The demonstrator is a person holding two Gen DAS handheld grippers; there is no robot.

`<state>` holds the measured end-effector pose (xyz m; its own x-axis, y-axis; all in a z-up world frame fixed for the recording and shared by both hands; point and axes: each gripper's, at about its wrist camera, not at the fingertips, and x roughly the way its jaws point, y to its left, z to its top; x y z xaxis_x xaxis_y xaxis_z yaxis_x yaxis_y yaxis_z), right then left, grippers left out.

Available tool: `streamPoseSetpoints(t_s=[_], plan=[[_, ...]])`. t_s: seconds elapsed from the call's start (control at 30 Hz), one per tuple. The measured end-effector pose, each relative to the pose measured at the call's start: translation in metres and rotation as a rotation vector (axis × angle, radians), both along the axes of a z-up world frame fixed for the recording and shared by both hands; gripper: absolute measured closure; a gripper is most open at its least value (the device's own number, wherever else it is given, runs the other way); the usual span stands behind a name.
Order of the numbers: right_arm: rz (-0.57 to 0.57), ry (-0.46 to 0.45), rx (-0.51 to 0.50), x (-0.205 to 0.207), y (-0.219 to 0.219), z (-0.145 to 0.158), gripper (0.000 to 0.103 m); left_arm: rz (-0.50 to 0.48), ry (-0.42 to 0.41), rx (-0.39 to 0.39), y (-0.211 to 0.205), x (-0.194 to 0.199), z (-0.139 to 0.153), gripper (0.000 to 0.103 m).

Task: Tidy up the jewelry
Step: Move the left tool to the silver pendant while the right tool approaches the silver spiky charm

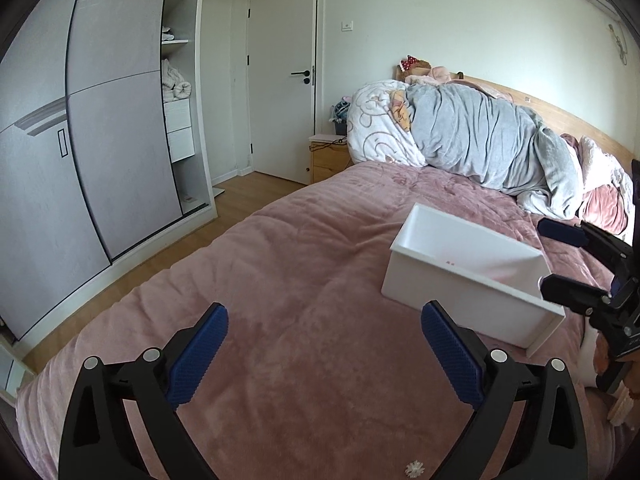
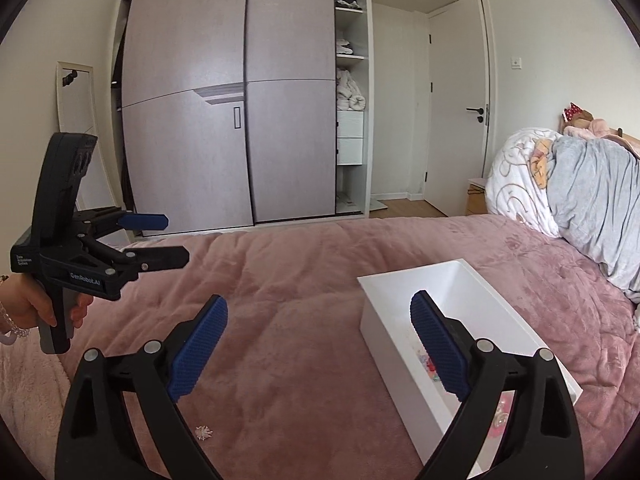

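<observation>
A white open box (image 1: 460, 294) lies on the pink bedspread (image 1: 280, 264). In the right wrist view the white box (image 2: 386, 322) holds small colourful jewelry pieces (image 2: 430, 362) and a pink piece (image 2: 502, 412). A small pale snowflake-shaped ornament (image 1: 414, 469) lies loose on the bedspread, and the right wrist view shows this ornament (image 2: 204, 433) near my right gripper's left finger. My left gripper (image 1: 324, 308) is open and empty, left of the box. My right gripper (image 2: 318, 300) is open and empty, its right finger over the box. The right gripper (image 1: 545, 254) and the left gripper (image 2: 176, 239) each show in the other view.
A heap of grey and patterned duvets (image 1: 480, 140) fills the head of the bed. A sliding wardrobe (image 2: 228, 112) with open shelves, a white door (image 1: 280, 80), a wooden nightstand (image 1: 328, 160) and a leaning mirror (image 2: 76, 100) surround the bed. A hand (image 2: 40, 308) holds the left gripper.
</observation>
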<state>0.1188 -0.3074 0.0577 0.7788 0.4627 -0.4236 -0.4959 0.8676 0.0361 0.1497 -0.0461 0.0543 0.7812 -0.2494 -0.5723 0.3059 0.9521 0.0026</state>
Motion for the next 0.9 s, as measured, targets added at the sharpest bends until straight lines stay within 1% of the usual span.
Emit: streamPoseSetpoints(t_s=[0.03,0.1,0.23,0.33,0.4,0.47,0.5,0.57,0.7,0.77,0.83,0.9], plan=[[0.013,-0.009,-0.002,-0.002,0.004,-0.001,0.004,0.006,0.009,0.013,0.003,-0.002,-0.005,0.005],[0.049,-0.021,-0.004,-0.005,0.012,-0.004,0.005,0.004,0.027,0.035,0.008,-0.008,-0.018,0.005],[0.12,-0.007,-0.027,-0.007,0.029,-0.018,0.005,-0.012,0.056,0.089,0.016,-0.017,-0.04,0.005],[0.177,0.016,-0.053,-0.01,0.042,-0.034,0.005,-0.067,0.1,0.125,0.016,-0.019,-0.057,0.005],[0.209,0.031,-0.081,-0.013,0.052,-0.045,0.005,-0.111,0.139,0.184,0.013,-0.021,-0.071,0.005],[0.231,0.049,-0.118,-0.014,0.062,-0.058,0.005,-0.136,0.158,0.259,0.01,-0.025,-0.086,0.005],[0.245,0.058,-0.13,-0.015,0.065,-0.064,0.005,-0.152,0.164,0.279,0.009,-0.027,-0.092,0.005],[0.27,0.076,-0.146,-0.015,0.072,-0.076,0.005,-0.179,0.181,0.288,0.008,-0.031,-0.102,0.005],[0.321,0.119,-0.178,-0.018,0.087,-0.097,0.005,-0.268,0.219,0.27,0.003,-0.037,-0.114,0.005],[0.332,0.143,-0.207,-0.019,0.094,-0.108,0.005,-0.306,0.237,0.288,-0.002,-0.042,-0.121,0.005],[0.339,0.165,-0.23,-0.02,0.1,-0.119,0.006,-0.327,0.259,0.296,-0.004,-0.044,-0.127,0.005],[0.353,0.19,-0.241,-0.02,0.103,-0.129,0.009,-0.331,0.279,0.303,-0.004,-0.044,-0.134,0.005]])
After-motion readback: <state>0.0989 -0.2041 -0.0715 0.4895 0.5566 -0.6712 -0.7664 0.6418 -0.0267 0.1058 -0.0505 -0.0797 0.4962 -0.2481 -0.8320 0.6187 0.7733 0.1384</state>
